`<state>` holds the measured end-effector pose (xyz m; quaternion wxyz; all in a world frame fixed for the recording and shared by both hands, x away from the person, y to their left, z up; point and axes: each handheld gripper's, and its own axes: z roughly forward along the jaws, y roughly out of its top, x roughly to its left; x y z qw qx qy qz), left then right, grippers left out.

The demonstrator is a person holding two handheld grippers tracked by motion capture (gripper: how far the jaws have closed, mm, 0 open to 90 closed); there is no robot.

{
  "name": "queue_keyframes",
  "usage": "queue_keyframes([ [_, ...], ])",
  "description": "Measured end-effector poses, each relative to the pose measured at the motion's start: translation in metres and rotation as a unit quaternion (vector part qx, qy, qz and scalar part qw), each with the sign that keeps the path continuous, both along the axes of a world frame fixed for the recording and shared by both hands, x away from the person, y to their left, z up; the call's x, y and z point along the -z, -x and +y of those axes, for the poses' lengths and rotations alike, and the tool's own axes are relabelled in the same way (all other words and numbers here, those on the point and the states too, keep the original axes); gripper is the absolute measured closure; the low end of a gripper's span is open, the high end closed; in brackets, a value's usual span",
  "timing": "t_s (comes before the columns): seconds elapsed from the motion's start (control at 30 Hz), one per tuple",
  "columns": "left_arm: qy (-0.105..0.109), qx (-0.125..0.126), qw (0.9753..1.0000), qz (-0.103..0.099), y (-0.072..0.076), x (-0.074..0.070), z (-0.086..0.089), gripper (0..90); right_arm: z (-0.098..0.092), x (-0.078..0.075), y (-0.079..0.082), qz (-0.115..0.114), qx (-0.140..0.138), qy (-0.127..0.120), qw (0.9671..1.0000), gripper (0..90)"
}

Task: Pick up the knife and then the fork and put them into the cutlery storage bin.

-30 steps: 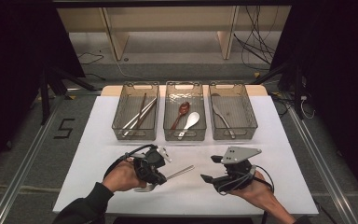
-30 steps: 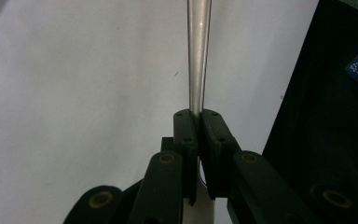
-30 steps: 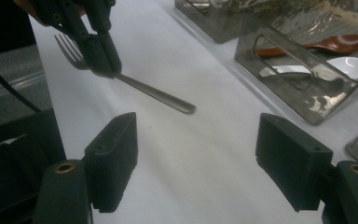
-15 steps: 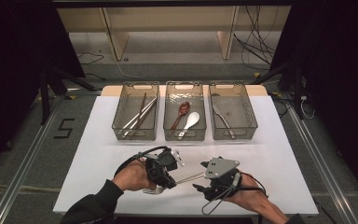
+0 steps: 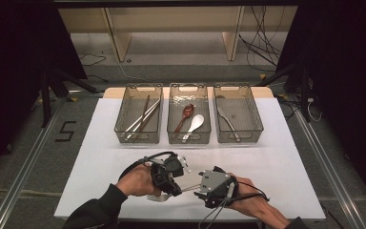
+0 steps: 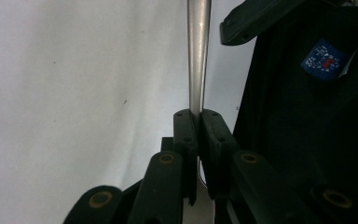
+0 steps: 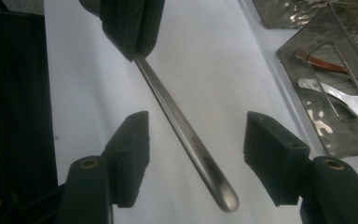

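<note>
Steel fork [image 5: 171, 193], one item, clamped by its handle [image 6: 198, 56] in the left hand-held gripper [image 6: 198, 122]; jaws pressed together on the shaft. In the high view the tines lie near the front edge of the desk [image 5: 100, 143], below the left hand [image 5: 136, 181], and the handle points right.

Right hand-held gripper [image 7: 193, 140]: jaws spread apart, one on each side of the fork's rounded handle end, not touching it. Held in the right hand [image 5: 250, 200], just beside the left hand-held gripper [image 5: 183, 167].

Desk: white top, carrying three clear bins in a row at the far side, well apart from the fork.
- Left bin [image 5: 124, 133]: long chopsticks [image 5: 143, 117].
- Middle bin [image 5: 207, 131]: brown spoon [image 5: 185, 114] and white spoon [image 5: 194, 125].
- Right bin [image 5: 257, 129]: one piece of metal cutlery [image 5: 228, 121], kind unclear.

Status, as judged: sorting partly done; some cutlery already binned. Fork is mid hand-over, lifted but not yet taken by the right side. Left to do: close on the handle, release, place in a bin.
</note>
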<state>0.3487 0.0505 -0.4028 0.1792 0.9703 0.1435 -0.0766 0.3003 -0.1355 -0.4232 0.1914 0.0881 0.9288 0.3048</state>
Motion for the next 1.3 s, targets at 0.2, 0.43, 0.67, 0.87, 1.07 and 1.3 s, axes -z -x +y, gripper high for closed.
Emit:
queue_keyframes([
  [0.2, 0.002, 0.007, 0.9999, 0.009, 0.000, -0.001, -0.001, 84.9, 0.003, 0.003, 0.003, -0.014, -0.018, 0.018, 0.9996, 52.6],
  [0.43, 0.005, 0.016, 0.9998, 0.015, 0.004, -0.002, -0.004, 84.8, 0.005, 0.006, 0.006, -0.023, -0.042, 0.038, 0.9981, 64.9],
  [0.67, 0.007, 0.018, 0.9995, 0.027, 0.004, 0.001, -0.005, 84.7, 0.005, 0.009, 0.010, -0.040, -0.072, 0.058, 0.9949, 79.7],
  [0.87, 0.007, 0.016, 0.9995, 0.026, 0.003, 0.002, -0.002, 82.7, 0.006, 0.013, 0.015, -0.043, -0.118, 0.077, 0.9891, 87.4],
  [1.07, 0.023, -0.008, 0.9996, 0.011, 0.000, -0.002, 0.005, 71.7, 0.001, 0.009, 0.012, -0.040, -0.107, 0.064, 0.9913, 87.6],
  [1.3, 0.063, -0.074, 0.9944, -0.041, -0.008, -0.014, 0.021, 47.0, -0.010, 0.008, 0.003, -0.030, -0.076, 0.062, 0.9947, 87.6],
])
